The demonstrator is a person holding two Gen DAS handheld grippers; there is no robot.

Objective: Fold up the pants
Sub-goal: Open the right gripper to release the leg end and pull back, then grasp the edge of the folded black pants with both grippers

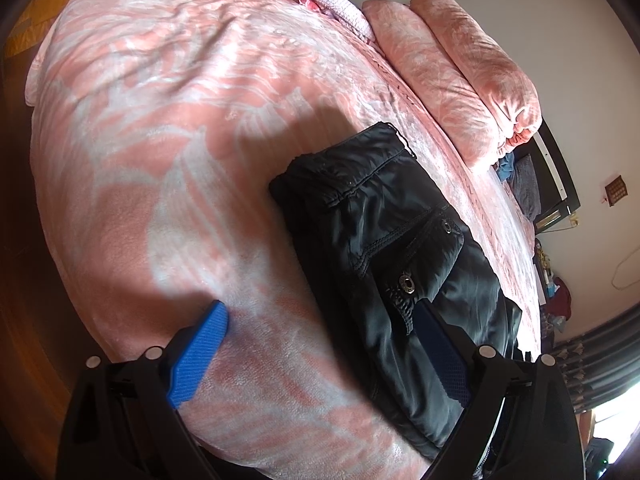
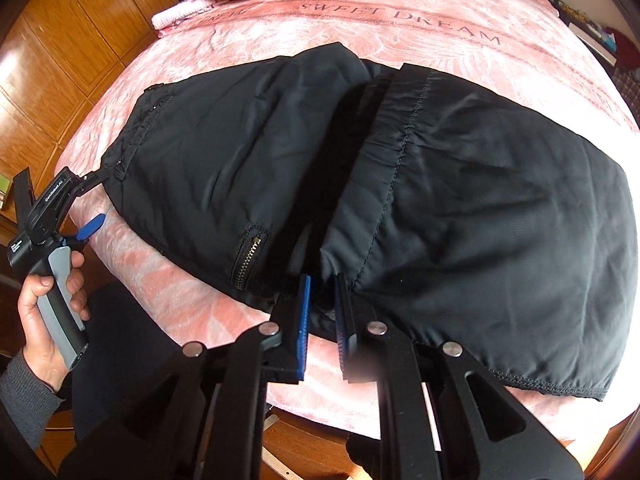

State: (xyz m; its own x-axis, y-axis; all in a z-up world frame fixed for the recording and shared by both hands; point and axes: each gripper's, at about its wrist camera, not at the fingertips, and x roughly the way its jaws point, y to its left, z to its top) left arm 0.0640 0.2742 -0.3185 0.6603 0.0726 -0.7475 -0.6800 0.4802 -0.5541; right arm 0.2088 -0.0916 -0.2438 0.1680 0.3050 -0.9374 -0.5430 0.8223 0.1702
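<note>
Black padded pants (image 2: 460, 200) lie folded over on a pink blanket (image 2: 192, 300), with a zip pocket (image 2: 247, 258) near the front edge. My right gripper (image 2: 323, 286) points steeply down at that front edge. Only a narrow gap shows between its blue pads (image 2: 303, 320), and the edge of the folded-over layer is pinched between them. In the left wrist view the pants (image 1: 380, 232) show a snap pocket. My left gripper (image 1: 320, 308) stands wide open: one finger is over the blanket, the other over the pants. A hand (image 2: 48, 308) holds the left gripper (image 2: 96, 200) at the pants' left corner.
The bed's near edge runs just under both grippers, with wooden floor below. A folded pink duvet (image 1: 460, 72) and a pink towel (image 1: 340, 8) lie at the head of the bed. A wooden wardrobe (image 2: 60, 60) stands on the left and curtains (image 1: 592, 364) hang on the right.
</note>
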